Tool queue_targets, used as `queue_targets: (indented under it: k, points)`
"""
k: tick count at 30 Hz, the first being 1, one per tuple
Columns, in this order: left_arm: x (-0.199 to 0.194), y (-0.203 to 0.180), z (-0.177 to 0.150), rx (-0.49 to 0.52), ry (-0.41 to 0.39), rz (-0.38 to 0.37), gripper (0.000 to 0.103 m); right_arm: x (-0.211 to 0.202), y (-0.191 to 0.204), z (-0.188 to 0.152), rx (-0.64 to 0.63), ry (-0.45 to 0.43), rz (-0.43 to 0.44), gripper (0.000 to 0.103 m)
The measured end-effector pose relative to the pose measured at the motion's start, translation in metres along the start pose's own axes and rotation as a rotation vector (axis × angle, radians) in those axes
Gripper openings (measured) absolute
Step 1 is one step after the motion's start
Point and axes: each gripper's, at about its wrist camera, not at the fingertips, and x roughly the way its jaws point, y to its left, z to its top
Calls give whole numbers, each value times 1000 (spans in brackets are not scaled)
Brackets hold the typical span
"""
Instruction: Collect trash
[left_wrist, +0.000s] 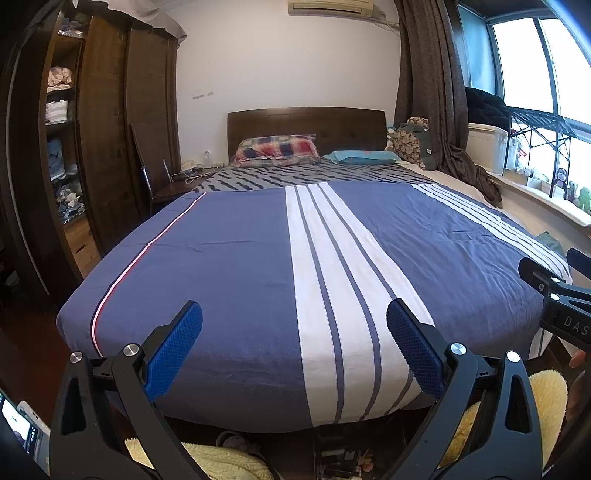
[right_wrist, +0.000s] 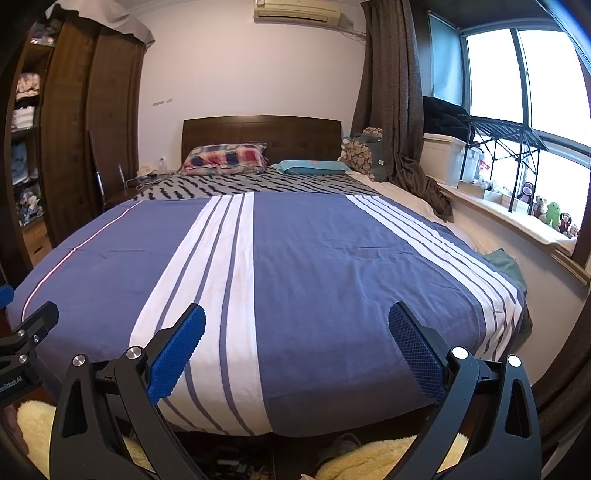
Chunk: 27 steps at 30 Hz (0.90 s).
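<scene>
Left gripper (left_wrist: 294, 347): blue-padded fingers spread wide, nothing between them, held above the foot of the bed (left_wrist: 221, 258).
Right gripper (right_wrist: 297, 349): likewise spread wide and empty, beside the left one over the same bed edge.
Trash: no identifiable piece in either view; small unclear items lie on the floor under the bed's foot (left_wrist: 340, 458).
Bed cover: blue with white stripes, flat. Plaid pillow (left_wrist: 275, 149) and teal pillow (left_wrist: 364, 157) at the headboard.
Wardrobe (left_wrist: 59, 122), door open: shelves hold folded and bundled clothes and linens.
White storage box (right_wrist: 448, 158) on the window ledge, lidded; contents not visible.
Window ledge, far end: row of small plush toys (right_wrist: 550, 216).
Foreground: yellow fleece fabric (right_wrist: 373, 458) below both grippers.
</scene>
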Motion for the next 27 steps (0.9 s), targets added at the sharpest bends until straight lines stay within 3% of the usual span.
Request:
queue_targets:
  k: [27]
  points:
    - [-6, 5, 4, -17, -23, 5, 95, 1, 5, 5, 16, 5, 0, 99]
